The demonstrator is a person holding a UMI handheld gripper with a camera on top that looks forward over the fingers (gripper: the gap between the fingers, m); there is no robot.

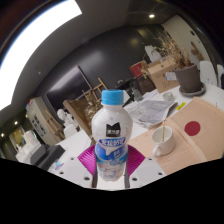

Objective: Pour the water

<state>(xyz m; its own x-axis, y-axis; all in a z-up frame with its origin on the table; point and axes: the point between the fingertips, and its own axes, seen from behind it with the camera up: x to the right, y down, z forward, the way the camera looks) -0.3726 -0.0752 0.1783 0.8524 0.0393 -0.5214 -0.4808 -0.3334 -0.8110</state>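
Observation:
A clear water bottle (pixel 112 130) with a light blue cap and a dark label stands upright between my fingers. My gripper (pixel 111 160) is shut on it, and the magenta pads (pixel 86 158) press on its lower body from both sides. Just ahead to the right, a white cup (pixel 163 140) sits on the pale table (pixel 150 150). A red round spot (pixel 192 127) lies beyond the cup. The whole scene looks tilted. The bottle's base is hidden below the fingers.
Papers (pixel 155 108) lie on the table behind the cup. Wooden chairs (pixel 80 110) and more tables fill the room beyond. A dark round pot (pixel 188 78) stands at the far right. A long ceiling light (pixel 40 40) runs overhead.

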